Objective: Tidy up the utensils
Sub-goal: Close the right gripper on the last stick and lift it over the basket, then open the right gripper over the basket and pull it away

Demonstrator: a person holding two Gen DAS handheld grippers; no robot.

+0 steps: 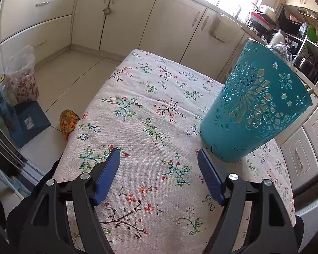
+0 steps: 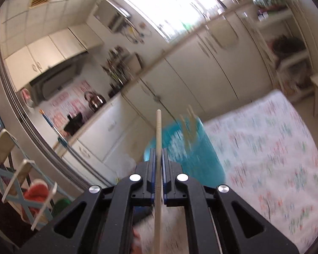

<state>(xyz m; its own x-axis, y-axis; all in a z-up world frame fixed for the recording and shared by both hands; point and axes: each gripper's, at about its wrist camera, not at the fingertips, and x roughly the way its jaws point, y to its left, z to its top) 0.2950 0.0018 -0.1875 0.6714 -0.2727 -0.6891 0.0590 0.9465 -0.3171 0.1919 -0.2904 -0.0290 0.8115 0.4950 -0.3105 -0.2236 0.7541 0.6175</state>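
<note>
A teal cut-out utensil holder (image 1: 254, 110) stands on the floral tablecloth (image 1: 137, 110), just right of and beyond my left gripper (image 1: 159, 154). That gripper hangs open over the cloth with nothing between its blue pads (image 1: 108, 175). In the blurred right wrist view, my right gripper (image 2: 158, 152) is shut on a thin pale wooden stick (image 2: 158, 127), which runs up between the pads and back toward the camera. The teal holder (image 2: 193, 148) sits just past it to the right, with wooden utensil ends (image 2: 189, 116) poking out of its top.
Cream kitchen cabinets (image 1: 116, 21) run behind the table. A dish rack (image 1: 262, 17) and appliances crowd the counter at right. On the floor at left lie a plastic-lined bin (image 1: 23, 80), a dark blue box (image 1: 29, 122) and an orange patterned slipper (image 1: 69, 122).
</note>
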